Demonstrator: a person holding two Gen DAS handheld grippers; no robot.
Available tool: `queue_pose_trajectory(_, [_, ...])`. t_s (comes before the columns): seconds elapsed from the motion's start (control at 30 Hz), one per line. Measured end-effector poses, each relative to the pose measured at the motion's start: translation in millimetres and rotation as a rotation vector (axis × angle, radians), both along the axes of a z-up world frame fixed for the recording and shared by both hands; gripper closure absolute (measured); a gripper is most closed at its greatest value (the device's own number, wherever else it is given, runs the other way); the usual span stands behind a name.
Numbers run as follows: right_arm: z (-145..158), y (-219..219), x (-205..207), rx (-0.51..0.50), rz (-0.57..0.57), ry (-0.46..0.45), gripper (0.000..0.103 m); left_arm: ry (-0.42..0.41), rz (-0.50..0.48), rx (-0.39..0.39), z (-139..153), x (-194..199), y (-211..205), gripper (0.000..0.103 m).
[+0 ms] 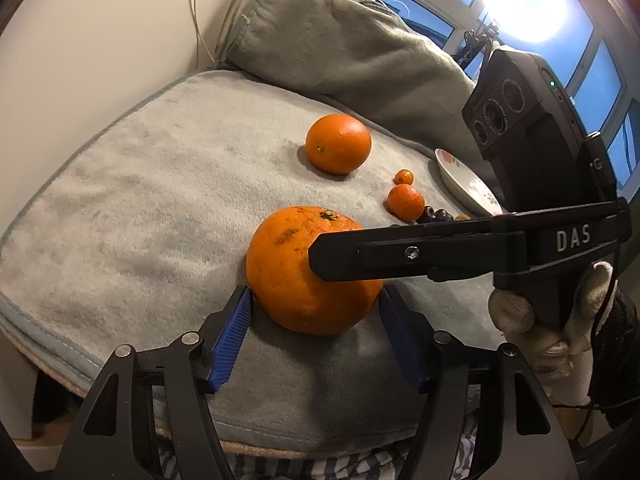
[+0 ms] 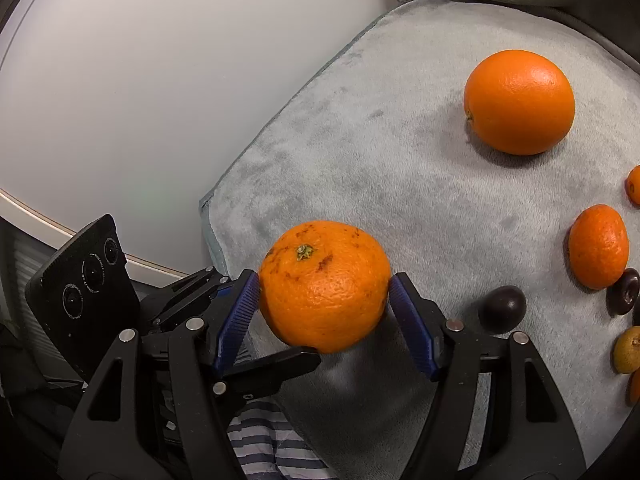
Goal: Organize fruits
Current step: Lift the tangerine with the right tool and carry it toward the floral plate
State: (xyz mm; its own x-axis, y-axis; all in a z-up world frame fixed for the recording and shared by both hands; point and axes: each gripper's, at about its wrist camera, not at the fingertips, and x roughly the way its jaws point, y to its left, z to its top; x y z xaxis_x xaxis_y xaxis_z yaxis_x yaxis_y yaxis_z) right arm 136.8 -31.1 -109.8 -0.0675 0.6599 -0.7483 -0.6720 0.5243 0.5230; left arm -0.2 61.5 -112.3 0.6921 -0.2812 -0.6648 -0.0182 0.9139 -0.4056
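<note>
Fruits lie loose across the grey blanket [image 1: 152,168], and the sorting looks barely begun. The white plate [image 1: 460,184] at the far right edge appears to hold no fruit, though the right tool's body hides part of it. A smooth orange [image 1: 338,143] sits alone near the middle of the blanket. Toward the plate lie a mandarin [image 1: 405,202], a tiny kumquat [image 1: 404,177] just behind it, and some dark round fruits [image 1: 436,215]. The right wrist view also shows a yellow-brown fruit [image 2: 628,350] at its edge. All of these seem to be waiting for a place.

The blemished orange [image 1: 308,272] with the stem stub is the one in hand, near the blanket's front edge. The right tool [image 2: 324,292] is clenched on it, both blue pads pressed against its sides at the widest part. The left tool [image 1: 314,300] stands wide, its blue fingers [image 1: 234,332] flanking the same orange low down. They are at or very near the skin, so whether it grips or only brackets the fruit I cannot tell. In my judgement this is a handover or a steadying moment between the two tools. Whether the orange rests on the blanket or is just lifted off it is also unclear.
</note>
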Motion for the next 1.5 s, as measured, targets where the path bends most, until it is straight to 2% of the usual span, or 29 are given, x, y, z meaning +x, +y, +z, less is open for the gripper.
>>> queue_pose_trajectory(0.4, [4.4,-10.4,-2.2,0.031,-0.022,-0.006,0.034,-0.020,-0.006,0.046,6.8,1.7,-8.9,0.038])
queue_pose_trajectory(0.73, [31.9,-44.2,2.6,0.077,-0.092,-0.074,0.034,-0.081,-0.069,0.074,30.4,19.3,-32.4,0.038])
queue_pose_trajectory(1.13, [65.1,-128.8,21.2,0.130,-0.263,-0.149,0.034,-0.173,-0.223,0.110,61.5,59.1,-98.6,0.038])
queue_pose_trajectory(1.5, [78.9,-207.7,41.2,0.145,-0.430,-0.192,0.034,-0.199,-0.353,0.095,73.6,107.1,-158.2,0.038])
